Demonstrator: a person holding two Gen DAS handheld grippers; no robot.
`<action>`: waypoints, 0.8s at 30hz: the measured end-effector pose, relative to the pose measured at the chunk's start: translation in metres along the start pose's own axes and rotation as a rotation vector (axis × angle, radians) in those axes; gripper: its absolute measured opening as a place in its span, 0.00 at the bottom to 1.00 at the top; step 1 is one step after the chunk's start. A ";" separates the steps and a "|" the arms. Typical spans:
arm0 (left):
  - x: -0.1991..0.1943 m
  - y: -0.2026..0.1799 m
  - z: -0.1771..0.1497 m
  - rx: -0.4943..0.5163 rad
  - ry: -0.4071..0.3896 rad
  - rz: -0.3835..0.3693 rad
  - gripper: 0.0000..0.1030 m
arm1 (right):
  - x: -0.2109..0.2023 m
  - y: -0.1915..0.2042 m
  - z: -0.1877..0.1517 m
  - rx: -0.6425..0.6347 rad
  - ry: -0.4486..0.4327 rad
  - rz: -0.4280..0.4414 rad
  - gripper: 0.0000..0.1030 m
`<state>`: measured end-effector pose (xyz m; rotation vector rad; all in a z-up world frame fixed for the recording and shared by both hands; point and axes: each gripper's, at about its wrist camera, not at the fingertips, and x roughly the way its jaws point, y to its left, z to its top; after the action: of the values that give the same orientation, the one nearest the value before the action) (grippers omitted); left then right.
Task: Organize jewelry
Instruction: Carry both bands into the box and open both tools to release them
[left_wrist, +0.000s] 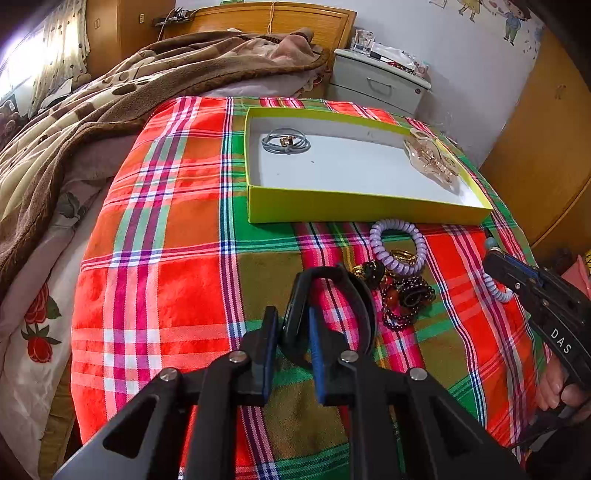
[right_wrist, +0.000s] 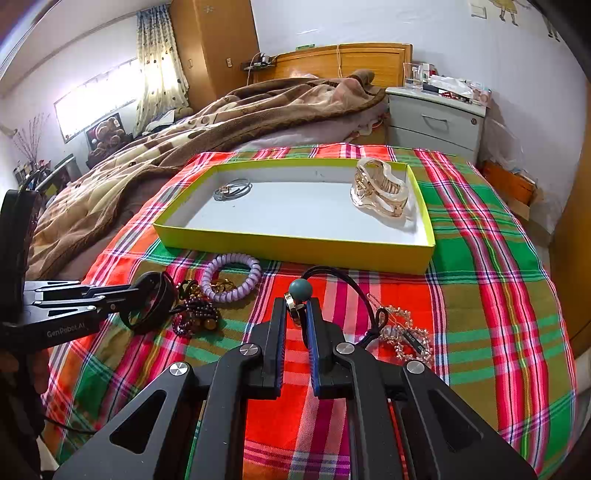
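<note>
My left gripper (left_wrist: 291, 319) is shut on a wide black band (left_wrist: 364, 306), one side of the loop pinched between the pads just above the plaid cloth. From the right wrist view the left gripper (right_wrist: 146, 295) shows at the left with the black band (right_wrist: 162, 310) in it. My right gripper (right_wrist: 295, 308) is shut on a black elastic hair tie with a teal bead (right_wrist: 300, 288) and a gold ring. A yellow-green tray (left_wrist: 369, 213) (right_wrist: 295, 253) holds grey hair ties (left_wrist: 286, 142) (right_wrist: 232, 189) and a clear amber hair claw (left_wrist: 432, 157) (right_wrist: 380, 192).
A lilac spiral hair tie (left_wrist: 393, 223) (right_wrist: 231, 257) and dark beaded bracelets (left_wrist: 406, 301) (right_wrist: 195, 314) lie in front of the tray. A clear beaded clip (right_wrist: 406, 332) lies beside my right gripper. A brown blanket (right_wrist: 166, 147) covers the bed behind; a grey cabinet (right_wrist: 436, 122) stands at the back right.
</note>
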<state>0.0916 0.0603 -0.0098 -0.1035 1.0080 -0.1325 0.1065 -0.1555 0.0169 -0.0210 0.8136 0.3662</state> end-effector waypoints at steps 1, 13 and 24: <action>-0.001 0.000 0.000 0.000 -0.002 0.001 0.15 | 0.000 0.000 0.000 -0.001 -0.001 0.001 0.11; -0.014 0.003 0.005 -0.016 -0.036 -0.001 0.13 | -0.007 0.002 0.003 -0.005 -0.019 -0.004 0.10; -0.026 0.005 0.013 -0.027 -0.074 0.003 0.13 | -0.012 0.005 0.013 -0.018 -0.041 -0.011 0.11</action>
<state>0.0890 0.0700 0.0177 -0.1306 0.9361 -0.1119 0.1064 -0.1528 0.0350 -0.0352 0.7695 0.3626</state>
